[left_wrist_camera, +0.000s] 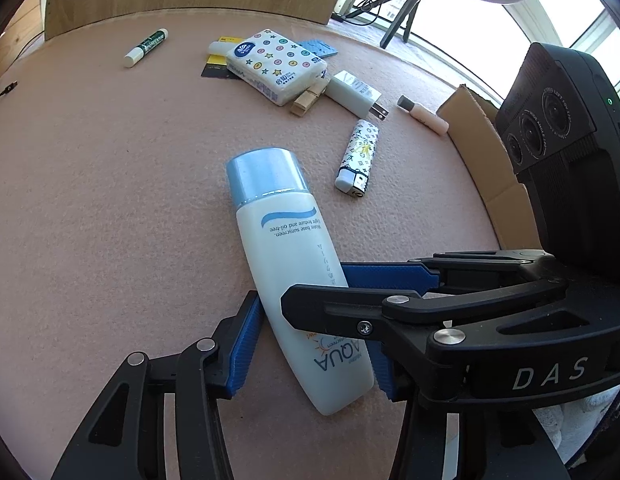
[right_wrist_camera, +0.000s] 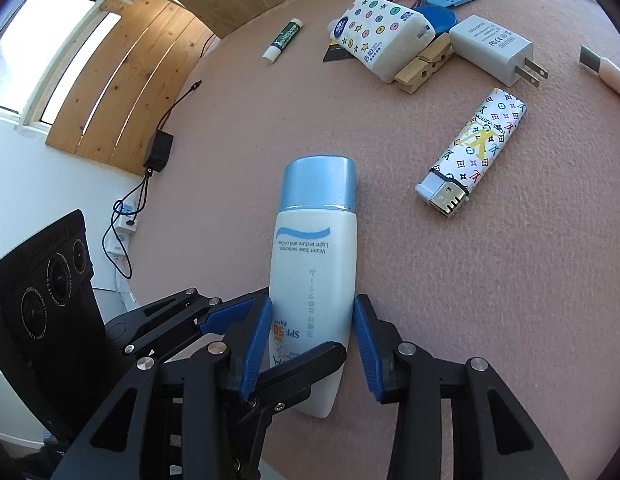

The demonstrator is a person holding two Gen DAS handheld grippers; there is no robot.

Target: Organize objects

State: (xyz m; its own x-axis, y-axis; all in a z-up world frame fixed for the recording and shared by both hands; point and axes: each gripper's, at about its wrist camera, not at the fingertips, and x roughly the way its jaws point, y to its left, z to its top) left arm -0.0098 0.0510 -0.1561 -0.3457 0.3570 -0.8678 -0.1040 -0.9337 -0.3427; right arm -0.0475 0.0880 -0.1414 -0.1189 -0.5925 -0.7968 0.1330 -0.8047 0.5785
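The right hand-held gripper (left_wrist_camera: 342, 284) crosses the sunscreen bottle (left_wrist_camera: 293, 264) in the left wrist view, hiding part of its lower label. Beyond both hand-held grippers, the tissue pack (right_wrist_camera: 384, 30) covers most of a blue disc (right_wrist_camera: 442, 18) and dark card (right_wrist_camera: 336, 54). The pink pen (right_wrist_camera: 608, 74) is cut off at the right edge.
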